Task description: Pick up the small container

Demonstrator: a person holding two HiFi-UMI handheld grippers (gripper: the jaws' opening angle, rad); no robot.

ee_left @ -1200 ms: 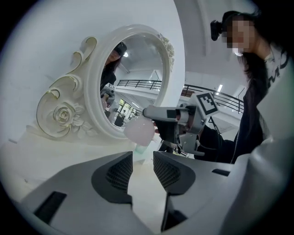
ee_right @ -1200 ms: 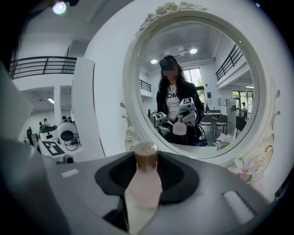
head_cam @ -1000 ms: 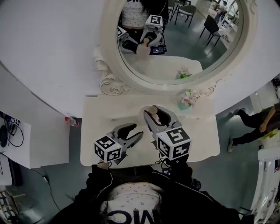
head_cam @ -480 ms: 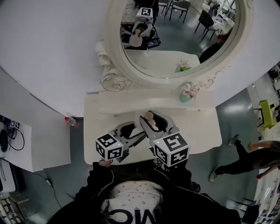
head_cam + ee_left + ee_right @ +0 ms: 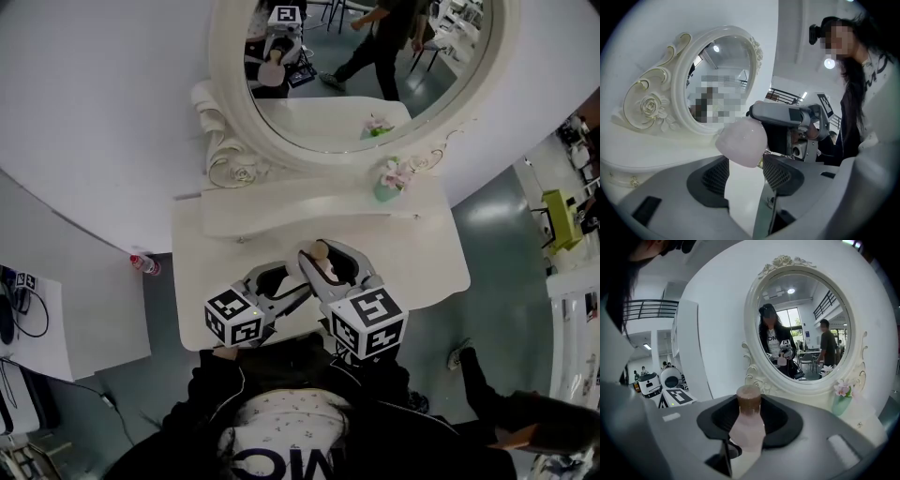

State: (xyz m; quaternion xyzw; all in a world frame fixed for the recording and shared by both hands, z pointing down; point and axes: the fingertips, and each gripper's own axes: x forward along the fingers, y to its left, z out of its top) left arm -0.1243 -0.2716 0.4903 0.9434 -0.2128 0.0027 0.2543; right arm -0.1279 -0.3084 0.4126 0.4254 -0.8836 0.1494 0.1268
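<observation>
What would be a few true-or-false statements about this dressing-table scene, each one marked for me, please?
1. The right hand-held gripper grips a pink bottle with a brown cap. True.
2. The left hand-held gripper is shut on the bottle. False: its jaws stand apart, having just been opening, and the pads do not press on the bottle ahead of them.
3. A vase of pink flowers stands on the shelf below the mirror. True.
4. The mirror has a square black frame. False: the frame is oval, white and carved.
</observation>
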